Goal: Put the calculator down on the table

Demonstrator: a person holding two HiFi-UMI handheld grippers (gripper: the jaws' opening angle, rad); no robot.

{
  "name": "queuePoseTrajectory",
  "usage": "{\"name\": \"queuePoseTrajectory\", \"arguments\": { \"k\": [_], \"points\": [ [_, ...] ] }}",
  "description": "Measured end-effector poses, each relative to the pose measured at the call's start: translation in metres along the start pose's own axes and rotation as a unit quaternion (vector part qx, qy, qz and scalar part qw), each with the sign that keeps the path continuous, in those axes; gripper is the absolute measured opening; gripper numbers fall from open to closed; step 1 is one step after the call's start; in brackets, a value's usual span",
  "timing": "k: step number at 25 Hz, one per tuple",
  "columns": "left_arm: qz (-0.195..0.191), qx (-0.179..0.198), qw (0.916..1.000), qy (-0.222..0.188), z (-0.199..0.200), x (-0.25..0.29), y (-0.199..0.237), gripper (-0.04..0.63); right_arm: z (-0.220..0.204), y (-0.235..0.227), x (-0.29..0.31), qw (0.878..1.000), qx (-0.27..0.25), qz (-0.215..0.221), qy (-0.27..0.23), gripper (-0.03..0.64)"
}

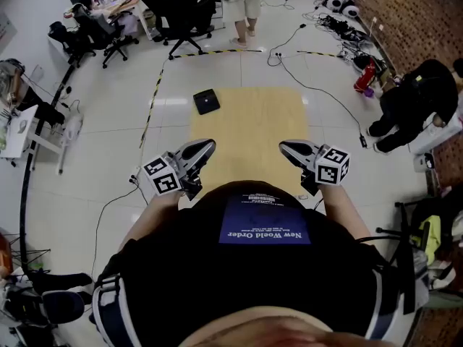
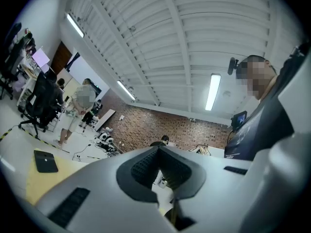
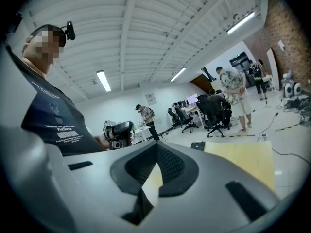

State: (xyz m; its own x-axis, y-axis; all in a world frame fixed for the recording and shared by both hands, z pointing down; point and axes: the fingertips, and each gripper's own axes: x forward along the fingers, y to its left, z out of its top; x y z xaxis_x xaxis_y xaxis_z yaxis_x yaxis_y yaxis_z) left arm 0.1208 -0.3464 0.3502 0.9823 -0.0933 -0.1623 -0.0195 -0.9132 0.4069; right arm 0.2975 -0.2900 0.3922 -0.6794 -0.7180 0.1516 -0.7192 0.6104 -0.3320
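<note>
Calculator (image 1: pixel 207 101) lies flat on table (image 1: pixel 268 125), far left corner, well ahead of my left gripper (image 1: pixel 205 149); right gripper (image 1: pixel 288 148) farther. Both clenched, empty. I judge placement done.

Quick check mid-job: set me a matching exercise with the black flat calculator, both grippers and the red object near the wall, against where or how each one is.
Things:
1. black flat calculator
2. left gripper
3. right gripper
4. red object

Places or states:
a. beside the brick wall
b. jaws shut, empty, at the head view's right
c. lying at the far left corner of the light wooden table
d. jaws shut, empty, at the head view's left

Pairs: 1-c, 2-d, 3-b, 4-a.
</note>
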Motion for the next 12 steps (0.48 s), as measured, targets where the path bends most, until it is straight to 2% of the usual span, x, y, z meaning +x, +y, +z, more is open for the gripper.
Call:
{"name": "queuePoseTrajectory", "arguments": {
  "k": [12],
  "points": [
    [-0.017,0.009,0.9998,-0.007,0.0063,0.0055,-0.0093,0.006,0.0091,0.0059,-0.0054,1.0,-0.015,-0.002,-0.005,-0.014]
  ]
}}
